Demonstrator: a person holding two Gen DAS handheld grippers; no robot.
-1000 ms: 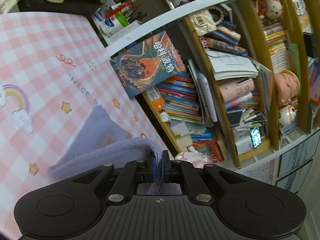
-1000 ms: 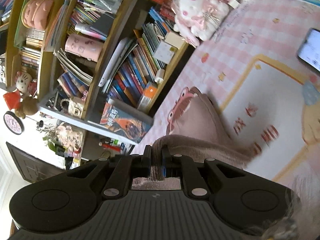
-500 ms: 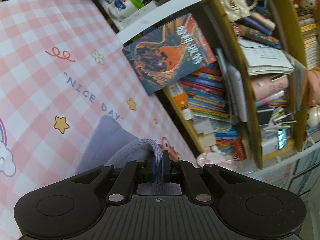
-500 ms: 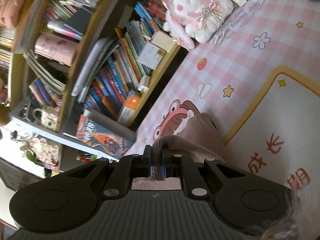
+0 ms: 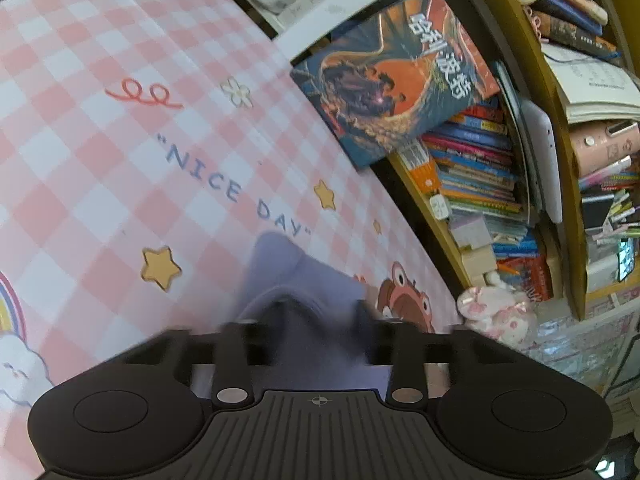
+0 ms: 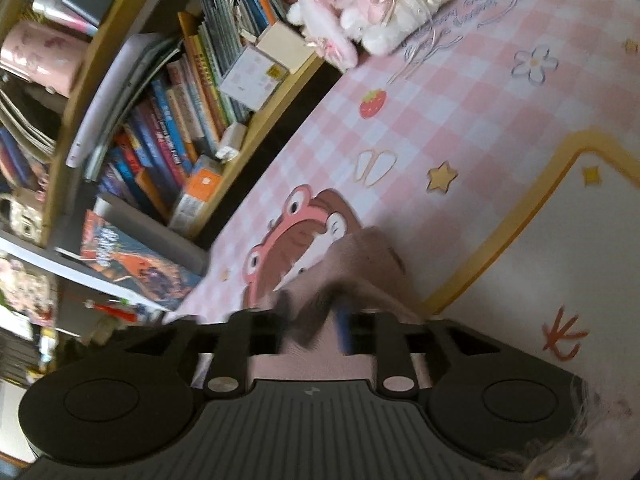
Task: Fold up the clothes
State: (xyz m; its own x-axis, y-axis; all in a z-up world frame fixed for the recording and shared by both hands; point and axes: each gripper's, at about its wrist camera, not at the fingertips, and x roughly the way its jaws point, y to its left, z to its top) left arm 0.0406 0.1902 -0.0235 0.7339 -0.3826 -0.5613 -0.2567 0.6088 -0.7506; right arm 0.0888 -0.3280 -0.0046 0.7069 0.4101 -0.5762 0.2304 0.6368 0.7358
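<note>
A soft garment lies on the pink checked table mat [image 5: 120,160]. In the left wrist view it looks lavender [image 5: 296,276]; in the right wrist view it looks dusty pink [image 6: 360,256]. My left gripper [image 5: 320,320] is open, its blurred jaws spread on either side of the cloth's corner, which rests on the mat by the "NICE DAY" print. My right gripper [image 6: 316,312] is open too, its fingers apart around the cloth's other corner, beside the frog picture [image 6: 296,232].
A crowded bookshelf [image 5: 480,184] stands along the mat's far edge, with a large book cover [image 5: 396,76] leaning on it. A white and pink plush rabbit [image 6: 380,4] sits at the mat's edge. A yellow-bordered white panel [image 6: 560,260] is printed to the right.
Both grippers were shut on the garment's edge and moved forward toward the shelf. Now both have opened and the cloth corners have been let go onto the mat.
</note>
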